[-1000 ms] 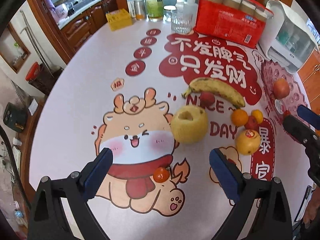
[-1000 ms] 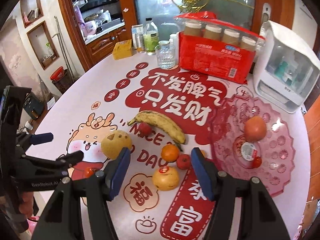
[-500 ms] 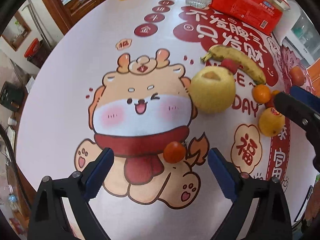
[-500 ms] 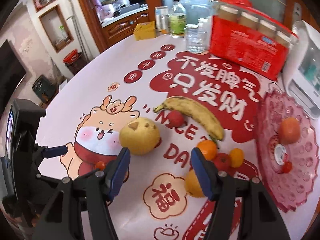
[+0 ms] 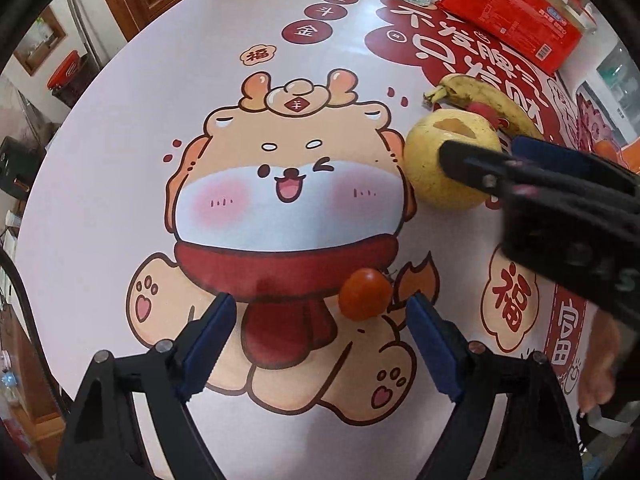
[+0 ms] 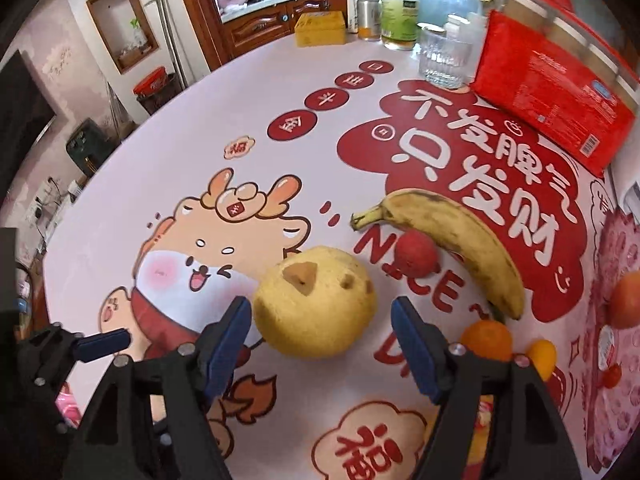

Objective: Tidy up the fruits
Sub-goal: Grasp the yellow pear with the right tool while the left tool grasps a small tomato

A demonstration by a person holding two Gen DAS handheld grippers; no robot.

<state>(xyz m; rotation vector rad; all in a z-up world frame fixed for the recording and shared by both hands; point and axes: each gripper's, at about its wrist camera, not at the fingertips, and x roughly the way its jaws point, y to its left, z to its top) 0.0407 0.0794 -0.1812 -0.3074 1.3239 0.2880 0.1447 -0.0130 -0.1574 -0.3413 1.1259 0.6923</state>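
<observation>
Left wrist view. The left gripper (image 5: 320, 344) points steeply down at the surface (image 5: 168, 92), which carries a printed cartoon cloth. Its blue fingers (image 5: 208, 344) stand apart and are closing, with nothing clamped. A small cherry tomato (image 5: 365, 294) lies on the surface just ahead of the fingertips, nearer the right-hand finger than the left one, touching neither (gap visible on both sides). Further ahead and to the right of the fingers sits a large yellow pear (image 5: 432, 172). The right gripper (image 5: 496, 156) reaches in from the right edge, one black finger crossing in front of the pear. Beyond the pear lie a banana (image 5: 488, 98) and a small red fruit (image 5: 482, 110), mostly hidden. A red carton (image 5: 512, 12) stands at the far side.

Right wrist view. The right gripper (image 6: 320, 340) hangs over the pear (image 6: 316, 308). Its fingers (image 6: 228, 336) are released and opening; the pear's near side sits between the fingertips, the left-hand pad very close to the skin (contact cannot be told), the right-hand pad clearly off it. Ahead and to the right of the fingers: the small red fruit (image 6: 416, 252) touching the banana (image 6: 452, 236). Just beyond the right-hand finger lie an orange (image 6: 486, 338) and a smaller yellow-orange fruit (image 6: 542, 354). A pink plate (image 6: 612, 404) at the right edge holds an orange-red fruit (image 6: 626, 300). The left gripper (image 6: 102, 340) shows at the lower left.
</observation>
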